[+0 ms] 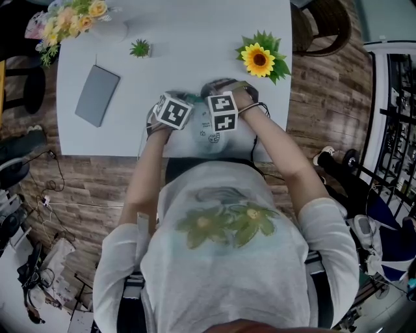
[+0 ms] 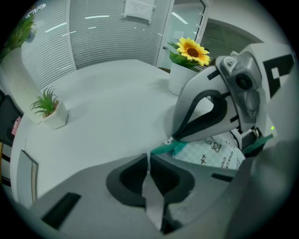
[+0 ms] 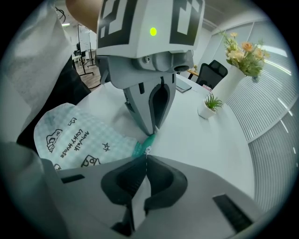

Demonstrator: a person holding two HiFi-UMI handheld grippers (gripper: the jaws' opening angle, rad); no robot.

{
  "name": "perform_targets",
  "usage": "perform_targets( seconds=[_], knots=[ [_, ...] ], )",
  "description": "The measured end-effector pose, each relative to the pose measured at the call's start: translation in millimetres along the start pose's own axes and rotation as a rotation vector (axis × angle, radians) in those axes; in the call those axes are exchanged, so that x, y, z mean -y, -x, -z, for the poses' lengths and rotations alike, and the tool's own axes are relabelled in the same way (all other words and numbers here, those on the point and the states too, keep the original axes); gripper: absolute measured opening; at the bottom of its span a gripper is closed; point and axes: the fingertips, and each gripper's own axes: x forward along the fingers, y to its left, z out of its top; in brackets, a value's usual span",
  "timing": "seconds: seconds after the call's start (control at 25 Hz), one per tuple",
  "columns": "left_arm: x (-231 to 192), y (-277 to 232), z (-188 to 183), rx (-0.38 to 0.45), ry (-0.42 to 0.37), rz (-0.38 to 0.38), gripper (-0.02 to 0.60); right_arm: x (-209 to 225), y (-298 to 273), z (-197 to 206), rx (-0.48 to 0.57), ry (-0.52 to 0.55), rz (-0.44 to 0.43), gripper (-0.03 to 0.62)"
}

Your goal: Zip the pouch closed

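The pouch lies at the near edge of the white table, mostly hidden under both grippers in the head view. It is pale green checked fabric with dark print and a teal zipper end. My left gripper is shut on that teal end. My right gripper is shut on the small metal zipper pull, right beside the left gripper's tips. The two grippers stand close together, both pointing steeply down.
A potted sunflower stands at the table's far right. A small green plant, a grey flat case and a vase of flowers sit at the left and back. A chair stands beyond the right edge.
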Motion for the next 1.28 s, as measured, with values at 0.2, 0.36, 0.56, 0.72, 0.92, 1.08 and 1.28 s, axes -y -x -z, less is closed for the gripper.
perform_targets(
  seconds=[0.2,0.36,0.56,0.72,0.92,1.08,1.28],
  knots=[
    [-2.9,2.5,-1.3,-0.001,-0.010,-0.017,0.026,-3.5,1.6,4.5,0.000,-0.032,0.005,0.018],
    [0.0,-0.2,0.5,-0.003,-0.001,0.000,0.026,-5.8,3.4,8.3,-0.001,-0.045,0.013,0.018],
    [-0.1,1.0,0.1,0.002,-0.003,-0.003,0.026,-6.6,5.6,9.9,0.009,-0.076,0.019,0.018],
    [0.4,1.4,-0.5,0.006,-0.002,-0.006,0.026,-7.3,6.6,10.0,0.006,-0.071,0.027,0.018],
    [0.5,1.2,-0.2,0.008,-0.001,-0.005,0.026,-7.3,7.4,10.6,-0.005,-0.067,0.036,0.018],
    [0.2,1.4,0.3,0.007,-0.002,-0.004,0.026,-6.4,8.8,10.8,0.010,-0.111,0.043,0.018],
    [0.7,1.1,0.0,0.012,-0.005,-0.008,0.026,-7.2,9.4,10.9,0.000,-0.109,0.055,0.018]
  ],
)
